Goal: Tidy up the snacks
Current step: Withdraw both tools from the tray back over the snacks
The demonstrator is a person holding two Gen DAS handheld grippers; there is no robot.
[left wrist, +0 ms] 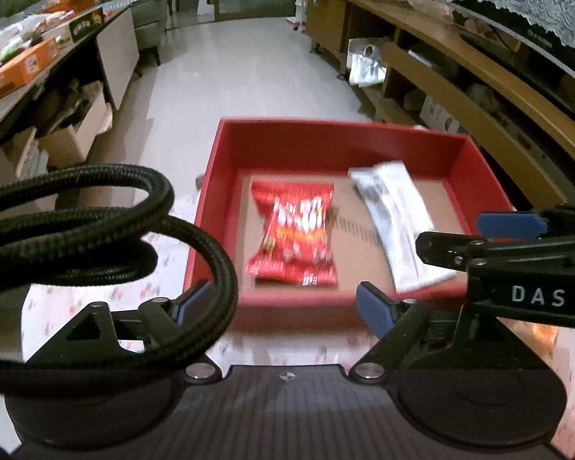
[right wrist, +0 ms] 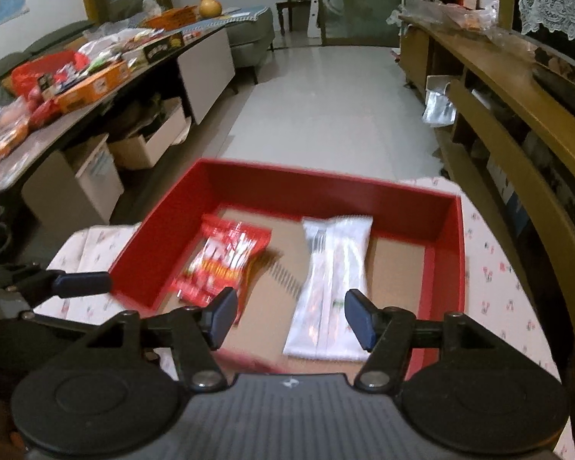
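Note:
A red open box stands on a floral-cloth table. Inside lie a red snack packet on the left and a white wrapped snack on the right. My left gripper is open and empty, just before the box's near wall. My right gripper is open and empty, over the near end of the white snack. The right gripper also shows at the right edge of the left wrist view. One finger of the left gripper shows at the left of the right wrist view.
A black braided cable loops across the left wrist view. A long side table with snack boxes and bags stands on the left. Wooden shelving runs along the right. The floral tablecloth surrounds the box.

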